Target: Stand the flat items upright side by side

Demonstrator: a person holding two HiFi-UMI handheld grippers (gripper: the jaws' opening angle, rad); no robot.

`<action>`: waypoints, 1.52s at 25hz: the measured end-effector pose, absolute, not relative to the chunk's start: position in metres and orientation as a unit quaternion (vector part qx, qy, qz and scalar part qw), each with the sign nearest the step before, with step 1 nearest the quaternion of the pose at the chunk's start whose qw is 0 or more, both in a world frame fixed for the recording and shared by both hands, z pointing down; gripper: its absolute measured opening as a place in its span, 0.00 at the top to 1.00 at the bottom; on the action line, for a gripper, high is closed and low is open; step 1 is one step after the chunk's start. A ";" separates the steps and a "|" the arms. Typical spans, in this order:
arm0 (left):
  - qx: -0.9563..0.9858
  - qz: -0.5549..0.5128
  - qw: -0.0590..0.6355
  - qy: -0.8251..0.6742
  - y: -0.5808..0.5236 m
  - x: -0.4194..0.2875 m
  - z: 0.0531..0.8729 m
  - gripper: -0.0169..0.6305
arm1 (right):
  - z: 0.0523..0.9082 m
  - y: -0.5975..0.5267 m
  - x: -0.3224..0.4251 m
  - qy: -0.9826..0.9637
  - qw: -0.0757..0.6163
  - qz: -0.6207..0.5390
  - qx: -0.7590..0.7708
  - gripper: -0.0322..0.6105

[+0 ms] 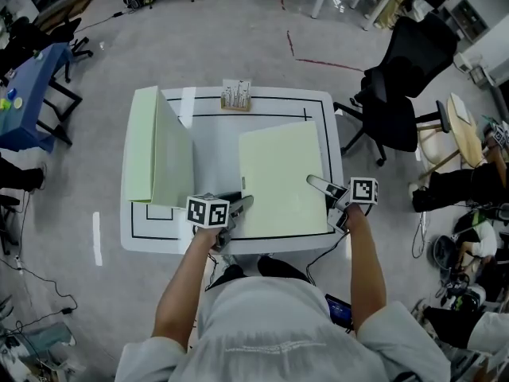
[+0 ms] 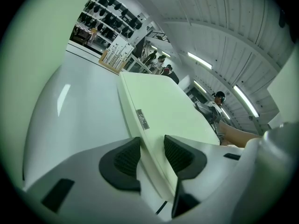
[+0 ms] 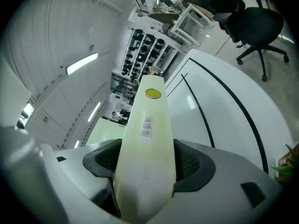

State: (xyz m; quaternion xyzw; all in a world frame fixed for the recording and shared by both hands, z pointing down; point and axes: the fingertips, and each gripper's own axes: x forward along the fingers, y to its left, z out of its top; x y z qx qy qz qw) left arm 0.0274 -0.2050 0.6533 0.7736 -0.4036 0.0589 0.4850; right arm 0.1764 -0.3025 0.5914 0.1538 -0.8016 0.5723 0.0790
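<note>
a pale green board (image 1: pixel 282 173) sits over the right half of the white table (image 1: pixel 208 107), its broad face turned up toward the head camera and its near edge at the table's front edge. whether its far edge rests on the table i cannot tell.

the left gripper (image 1: pixel 242 204) is at the table's front edge, near the middle, on the board's near left corner. in the left gripper view the jaws are only partly apart, and the board's thin edge (image 2: pixel 163 111) runs between them. one pad lies on the upper face and the other against the side below, so the left gripper (image 2: pixel 152 150) has hold of it.

the right gripper (image 1: pixel 318 185) is at the table's front right, over the board's right edge. in its own view the jaws stand fairly wide, and both pads press the board (image 3: pixel 147 139) where its barcode label and yellow dot show.

upright boards (image 1: pixel 155 153) of the same green stand on the table's left side. a wooden rack (image 1: pixel 236 95) stands at the table's far edge.
</note>
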 end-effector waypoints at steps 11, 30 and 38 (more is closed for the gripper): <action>0.792 0.092 0.467 -0.382 -0.202 0.028 0.655 0.69 | 0.608 -0.280 0.171 -0.767 0.131 0.622 0.080 0.40; 0.812 0.110 0.436 -0.372 -0.202 0.031 0.654 0.69 | 0.640 -0.251 0.166 -0.765 0.163 0.618 0.081 0.39; 0.832 0.073 0.405 -0.371 -0.205 0.038 0.631 0.68 | 0.602 -0.241 0.182 -0.780 0.104 0.605 0.120 0.47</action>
